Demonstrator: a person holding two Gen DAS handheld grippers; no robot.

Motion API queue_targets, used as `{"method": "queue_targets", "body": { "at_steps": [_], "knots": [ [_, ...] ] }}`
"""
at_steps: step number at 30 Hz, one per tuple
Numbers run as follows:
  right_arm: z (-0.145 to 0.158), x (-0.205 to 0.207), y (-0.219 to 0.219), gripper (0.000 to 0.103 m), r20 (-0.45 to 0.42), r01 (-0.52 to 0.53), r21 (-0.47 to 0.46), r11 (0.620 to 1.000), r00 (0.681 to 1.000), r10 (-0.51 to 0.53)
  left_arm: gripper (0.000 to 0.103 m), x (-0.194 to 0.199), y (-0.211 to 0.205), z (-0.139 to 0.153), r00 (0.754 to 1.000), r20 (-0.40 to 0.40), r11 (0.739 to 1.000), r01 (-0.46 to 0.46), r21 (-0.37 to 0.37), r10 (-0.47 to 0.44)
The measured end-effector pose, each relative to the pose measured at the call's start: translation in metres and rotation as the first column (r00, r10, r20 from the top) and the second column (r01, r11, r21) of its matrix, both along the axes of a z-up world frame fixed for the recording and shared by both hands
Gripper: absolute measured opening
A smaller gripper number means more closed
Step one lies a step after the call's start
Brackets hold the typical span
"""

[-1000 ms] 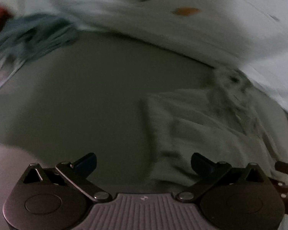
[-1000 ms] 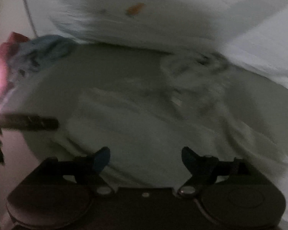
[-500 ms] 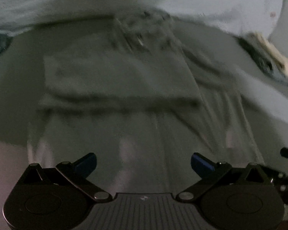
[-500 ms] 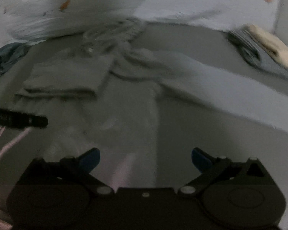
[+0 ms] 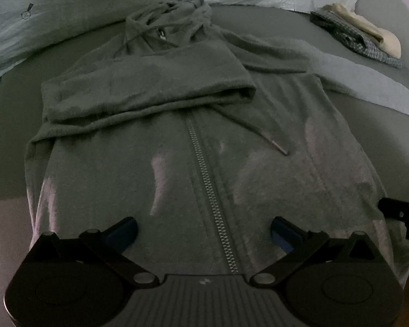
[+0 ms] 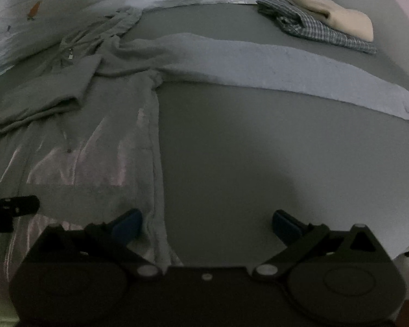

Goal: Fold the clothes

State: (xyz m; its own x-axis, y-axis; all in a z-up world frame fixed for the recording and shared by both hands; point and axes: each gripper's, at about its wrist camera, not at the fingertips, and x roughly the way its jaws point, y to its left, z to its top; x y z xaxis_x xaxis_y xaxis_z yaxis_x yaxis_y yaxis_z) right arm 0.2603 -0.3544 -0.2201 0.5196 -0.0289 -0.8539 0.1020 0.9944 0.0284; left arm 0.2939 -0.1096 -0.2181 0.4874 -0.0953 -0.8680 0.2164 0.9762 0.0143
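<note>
Left wrist view: grey zip hoodie [image 5: 204, 141] lies front-up and flat on the bed [image 5: 13, 136], hood [image 5: 174, 11] at the far end near the pale printed bedding [image 5: 54, 13], hem nearest the camera. One sleeve [image 5: 144, 87] is already folded across the chest; the other sleeve [image 5: 340, 65] runs out straight over the bed toward the right of the picture. Zipper [image 5: 204, 177] closed, one drawstring [image 5: 261, 133] loose on the front. Left tongs [image 5: 203, 230] hover over the hem area, spread wide to either side of the zipper, nothing held. A dark part of the other tool shows at the right edge. Right wrist view: right tongs [image 6: 207, 224] fully spread, empty; the blue fingertip [image 6: 128, 224] on the left of the picture sits over the hoodie's side edge [image 6: 155, 163], the other over bare sheet. The unfolded sleeve [image 6: 259, 65] crosses the middle of this picture, well apart from the tongs. Folded checked garment [image 6: 313, 24] with a cream piece [image 6: 338, 13] on it rests at the far corner, apparently finished work. Progress, judged: early to middle on this hoodie. One sleeve in; second sleeve, then the body folds, remain. Whether the tongs aim for the hem or the sleeve next cannot be told.
</note>
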Motion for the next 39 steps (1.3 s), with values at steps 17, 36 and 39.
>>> {"method": "queue_targets", "body": {
  "at_steps": [17, 36, 39],
  "knots": [
    [0.018, 0.015, -0.037, 0.079, 0.084, -0.263, -0.040, 0.964, 0.961, 0.265, 0.103, 0.039, -0.025, 0.016, 0.951, -0.135, 0.960, -0.279, 0.016, 0.278],
    [0.007, 0.063, -0.387, 0.055, 0.218, 0.476, -0.051, 0.878, 0.863, -0.455, 0.103, 0.054, -0.135, 0.003, 0.952, -0.051, 0.953, -0.303, 0.009, 0.303],
    [-0.003, 0.060, -0.399, 0.079, 0.237, 0.488, 0.023, 0.872, 0.845, -0.479, 0.103, 0.050, -0.136, 0.002, 0.949, -0.023, 0.950, -0.313, 0.001, 0.313]
  ]
}}
